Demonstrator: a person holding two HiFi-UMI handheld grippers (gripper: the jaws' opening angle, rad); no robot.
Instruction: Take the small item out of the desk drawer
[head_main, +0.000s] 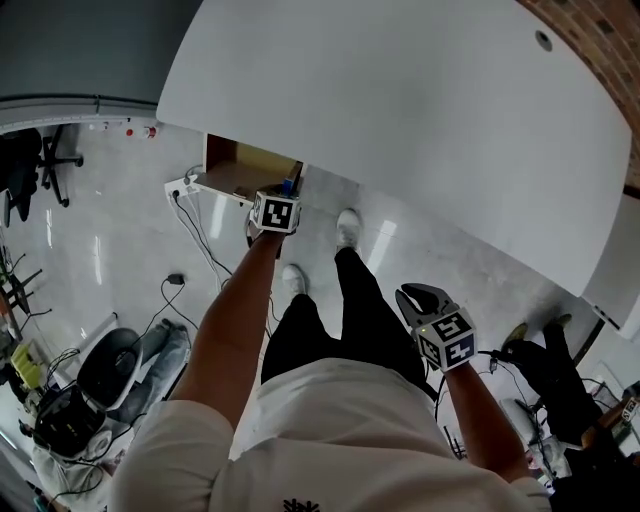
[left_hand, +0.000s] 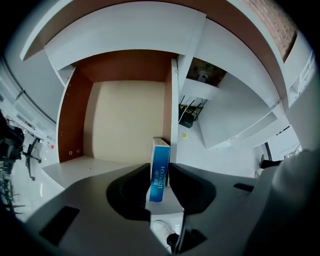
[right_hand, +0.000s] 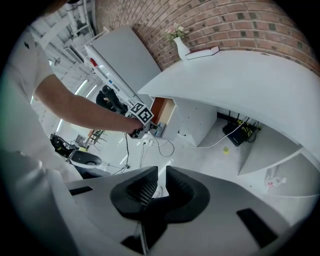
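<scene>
Jaws of left gripper (left_hand: 161, 167) pinch the blue box (left_hand: 160, 152) beside the open drawer's (left_hand: 125, 117) side wall; right gripper (right_hand: 161, 172) empty, barely parted.

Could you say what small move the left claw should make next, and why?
Probably squeeze the left claw onto the blue box before lifting: the box stands between its jaws at the front edge of the open drawer, and a firm grip isn't evident.

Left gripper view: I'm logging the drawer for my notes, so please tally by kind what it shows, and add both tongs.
Drawer: 1, open
Blue box: 1, upright at the drawer's front right, gripped between the jaws of the left tongs
Tongs: 2, the left tongs and the empty right tongs
Total: 4
</scene>
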